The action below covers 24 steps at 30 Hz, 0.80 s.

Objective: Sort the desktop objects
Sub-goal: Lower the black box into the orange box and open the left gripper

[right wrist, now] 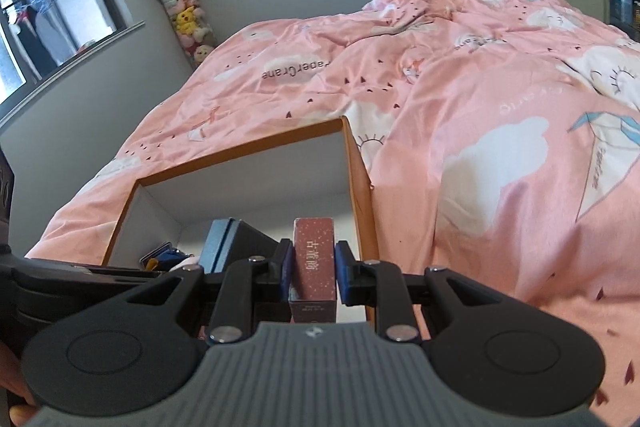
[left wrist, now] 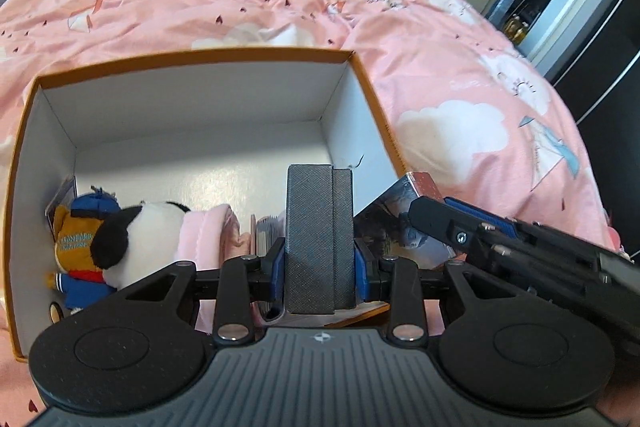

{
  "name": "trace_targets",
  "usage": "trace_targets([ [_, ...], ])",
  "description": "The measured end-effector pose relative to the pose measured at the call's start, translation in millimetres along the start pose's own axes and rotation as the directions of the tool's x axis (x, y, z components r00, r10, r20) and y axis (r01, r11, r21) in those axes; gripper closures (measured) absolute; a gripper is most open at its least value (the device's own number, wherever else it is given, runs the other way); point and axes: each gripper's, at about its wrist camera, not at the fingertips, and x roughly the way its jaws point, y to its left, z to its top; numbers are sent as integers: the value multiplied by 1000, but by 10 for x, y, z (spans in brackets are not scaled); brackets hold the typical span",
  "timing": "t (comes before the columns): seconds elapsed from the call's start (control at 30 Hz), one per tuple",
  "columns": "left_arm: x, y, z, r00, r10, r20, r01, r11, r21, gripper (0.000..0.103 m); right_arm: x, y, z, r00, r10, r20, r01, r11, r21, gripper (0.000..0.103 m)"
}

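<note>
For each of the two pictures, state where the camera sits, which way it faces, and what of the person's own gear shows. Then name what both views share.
Left wrist: sits on the left gripper, faces down into the box; its jaws clamp a grey case; the right gripper enters from the right.
Right wrist: sits on the right gripper, faces the box's right wall; its jaws clamp a red carton.
Shared: box, grey case, pink quilt.

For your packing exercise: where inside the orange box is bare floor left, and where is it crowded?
Free: the white floor of the orange box along its far wall and right side. Crowded: the near left corner, filled by the plush toys and cards.
</note>
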Motion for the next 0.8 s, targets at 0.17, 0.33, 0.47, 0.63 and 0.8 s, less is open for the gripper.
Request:
trace_targets([
  [0.17, 42, -37, -17, 999, 50, 2, -50, 998, 26, 65, -1, 32, -183, 994, -92, 52, 91, 995, 31, 79],
  [0.33, 59, -107, -32, 997, 73, -7, -72, 995, 73, 65, -5, -54, -328, 993, -99, 63, 94, 992, 83, 79],
  [0.47, 60, -154, -64, 996, 94, 1, -93, 989, 113, 64, -25, -83, -335, 994, -87, 69, 81, 993, 87, 79],
  [0.63, 61, -156, -66, 996, 94, 0, -93, 989, 117, 64, -38, -82, -336, 995, -76, 69, 70, 994, 84, 79],
  [0.8, 52, -150, -74, 995, 97, -4, -96, 986, 137, 53, -33, -83, -336, 995, -78, 68, 72, 994, 77, 79],
])
